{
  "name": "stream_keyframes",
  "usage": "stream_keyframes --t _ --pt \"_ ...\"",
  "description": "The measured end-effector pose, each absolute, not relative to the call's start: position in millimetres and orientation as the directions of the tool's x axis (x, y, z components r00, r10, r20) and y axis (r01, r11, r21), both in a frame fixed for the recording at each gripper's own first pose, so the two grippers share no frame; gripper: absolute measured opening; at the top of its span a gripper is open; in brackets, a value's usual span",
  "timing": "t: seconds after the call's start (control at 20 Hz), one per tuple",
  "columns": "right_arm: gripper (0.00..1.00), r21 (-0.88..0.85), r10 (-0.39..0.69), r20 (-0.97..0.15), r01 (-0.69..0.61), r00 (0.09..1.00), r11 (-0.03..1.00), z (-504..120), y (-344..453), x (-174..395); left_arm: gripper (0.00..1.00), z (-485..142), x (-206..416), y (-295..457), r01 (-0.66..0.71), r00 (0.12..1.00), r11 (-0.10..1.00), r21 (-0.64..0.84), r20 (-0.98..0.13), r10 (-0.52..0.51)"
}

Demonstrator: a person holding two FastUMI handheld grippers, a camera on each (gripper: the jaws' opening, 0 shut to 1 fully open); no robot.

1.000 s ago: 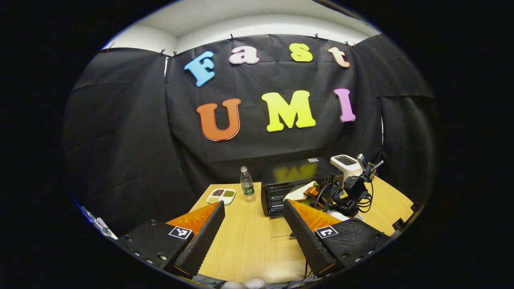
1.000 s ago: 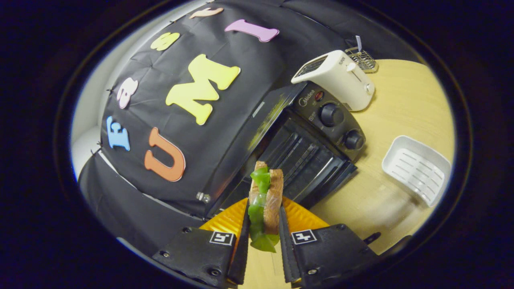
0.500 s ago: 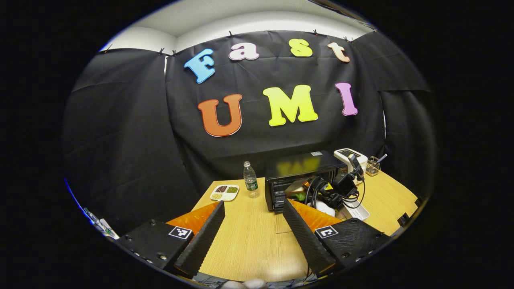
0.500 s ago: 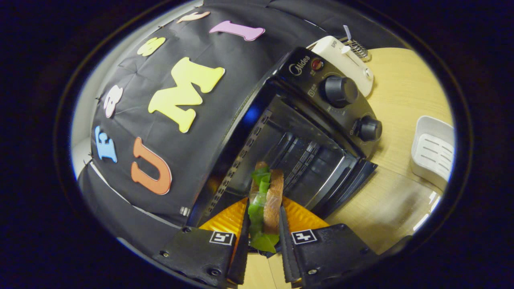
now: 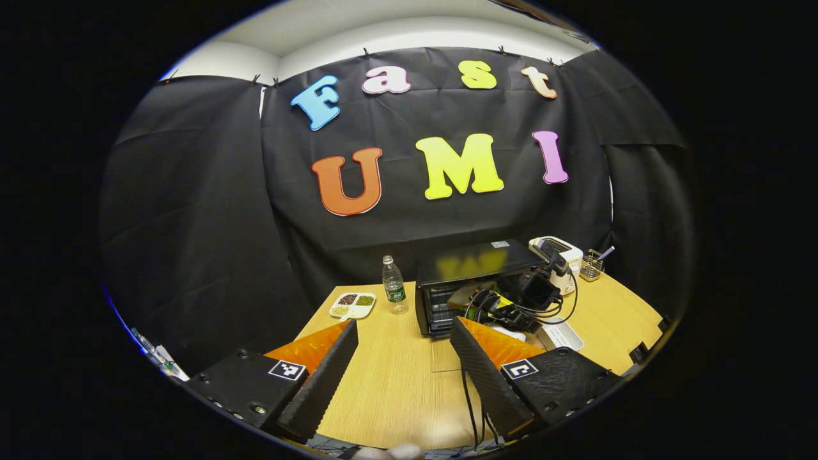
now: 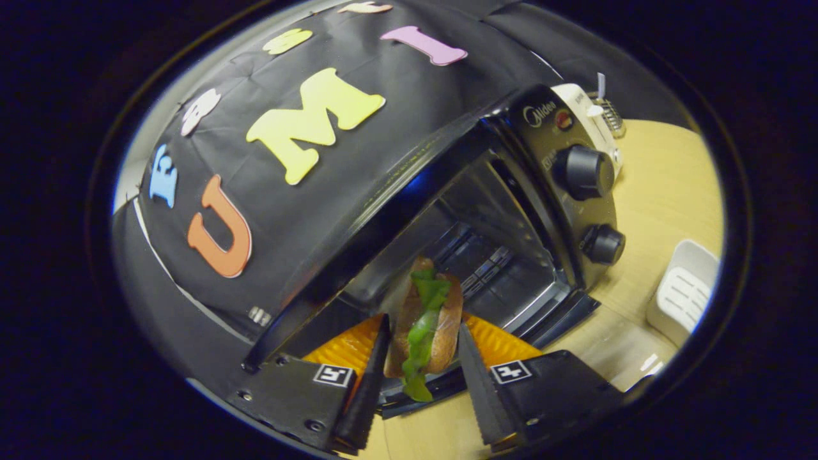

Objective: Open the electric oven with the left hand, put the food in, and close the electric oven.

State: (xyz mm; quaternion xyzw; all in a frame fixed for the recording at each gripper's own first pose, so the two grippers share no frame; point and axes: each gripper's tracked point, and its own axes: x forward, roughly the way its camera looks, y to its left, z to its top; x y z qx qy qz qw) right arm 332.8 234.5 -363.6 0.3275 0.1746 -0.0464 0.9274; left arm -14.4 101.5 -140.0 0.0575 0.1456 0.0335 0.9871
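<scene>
At left tool (image 5: 401, 358): released, fingers wide apart with nothing between, hovering over the wooden surface (image 5: 396, 390) well in front of the oven (image 5: 476, 271). Oven door down, cavity open. At the oven's mouth in left gripper view: right tool (image 5: 505, 313) with its cables. In right gripper view: right tool (image 6: 423, 377) tilted and pointing into the oven (image 6: 549, 211), sandwich (image 6: 428, 319) with green lettuce standing on edge between the fingers, at the oven's threshold just above the lowered door. Can't tell grip state there: fingers right beside the bread on both sides, contact not clear. Left of the oven: water bottle (image 5: 394, 294), then a small divided dish (image 5: 353, 305). Right of the oven: white toaster (image 5: 555, 251) touching or just beside it, wire holder (image 5: 591, 265) farther right. Front-right of the oven: white tray (image 6: 680, 300) on the surface.
</scene>
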Motion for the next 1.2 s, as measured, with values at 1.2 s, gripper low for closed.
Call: stream_keyframes --t 1.2 --pt "1.0 0.0 0.071 -0.175 -0.072 0.982 0.997 -156.2 136.7 183.0 0.95 -112.0 -2.0 117.5 -0.169 0.965 0.984 0.056 -0.194 0.177"
